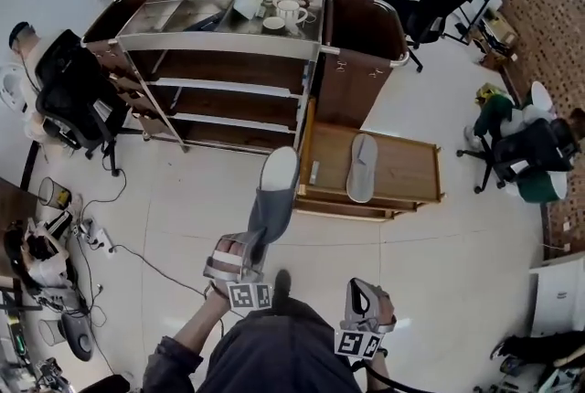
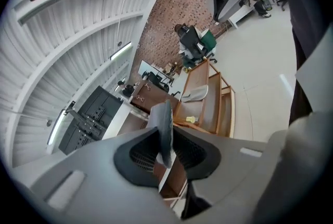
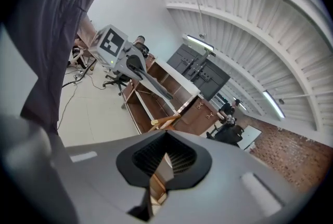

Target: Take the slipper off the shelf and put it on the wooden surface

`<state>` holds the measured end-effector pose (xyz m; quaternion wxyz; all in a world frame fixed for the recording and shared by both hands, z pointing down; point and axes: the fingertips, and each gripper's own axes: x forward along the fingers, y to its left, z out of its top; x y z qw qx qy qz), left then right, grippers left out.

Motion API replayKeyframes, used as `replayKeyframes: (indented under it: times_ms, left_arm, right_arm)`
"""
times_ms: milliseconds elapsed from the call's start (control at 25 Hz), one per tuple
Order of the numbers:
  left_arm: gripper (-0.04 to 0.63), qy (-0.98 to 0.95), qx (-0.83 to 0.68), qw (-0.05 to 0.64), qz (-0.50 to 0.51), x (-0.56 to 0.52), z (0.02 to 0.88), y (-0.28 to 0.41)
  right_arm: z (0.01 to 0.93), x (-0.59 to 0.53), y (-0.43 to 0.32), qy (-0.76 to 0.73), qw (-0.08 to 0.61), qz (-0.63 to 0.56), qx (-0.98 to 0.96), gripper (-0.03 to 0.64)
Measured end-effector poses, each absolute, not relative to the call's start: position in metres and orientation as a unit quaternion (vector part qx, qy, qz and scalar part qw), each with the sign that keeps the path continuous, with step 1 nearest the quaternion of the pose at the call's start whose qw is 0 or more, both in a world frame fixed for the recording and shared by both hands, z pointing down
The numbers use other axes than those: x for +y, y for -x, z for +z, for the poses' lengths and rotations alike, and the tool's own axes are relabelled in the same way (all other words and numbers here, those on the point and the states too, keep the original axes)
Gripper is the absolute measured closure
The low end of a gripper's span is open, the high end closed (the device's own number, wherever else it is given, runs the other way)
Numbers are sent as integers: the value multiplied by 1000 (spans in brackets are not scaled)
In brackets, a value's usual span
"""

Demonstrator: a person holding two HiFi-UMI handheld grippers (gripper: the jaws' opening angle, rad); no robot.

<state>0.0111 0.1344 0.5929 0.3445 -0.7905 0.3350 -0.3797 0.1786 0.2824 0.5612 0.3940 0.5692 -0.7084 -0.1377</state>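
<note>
Slipper point(image 1: 362, 168) on wooden surface point(image 1: 409, 164)

White mugs point(image 1: 291, 12) are seen far ahead of the left gripper point(image 1: 249, 247); a black office chair point(image 1: 78, 94) is placed well to its left.

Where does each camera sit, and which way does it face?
Head view: on the person's head, looking steeply down at shelf, wooden surface, left tool, right tool, one forearm.
Left gripper view: on the left tool, along jaws gripping a slipper, toward the wooden surface.
Right gripper view: on the right tool, toward the shelf; the person's clothing shows.
Shared: head and left gripper views show the second slipper on the wooden surface.
</note>
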Motion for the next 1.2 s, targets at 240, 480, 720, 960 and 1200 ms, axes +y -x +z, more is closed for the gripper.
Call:
replayKeyframes:
  times_ms: [240,480,720,960,1200]
  left_arm:
    - [505,804,277,354,-389,119,618,-106]
    - [505,787,242,347,-450,58,688,-200]
    - [503,753,202,307,-546,-11,783,-260]
    - [448,740,146,261,-602,-26,850,-278]
    - [238,744,136,206,-621,-17,876,-273]
  right_arm:
    - [565,326,-226,-604,413,-113,-672,617]
    - [570,319,-305,-621,408,-92,-663,617]
    - [581,311,-388,-621,422,-67,-657,617]
    - [600,304,-428,-615,430,-35,-660,617]
    - [614,293,-435,-597,431,-25,-677,617]
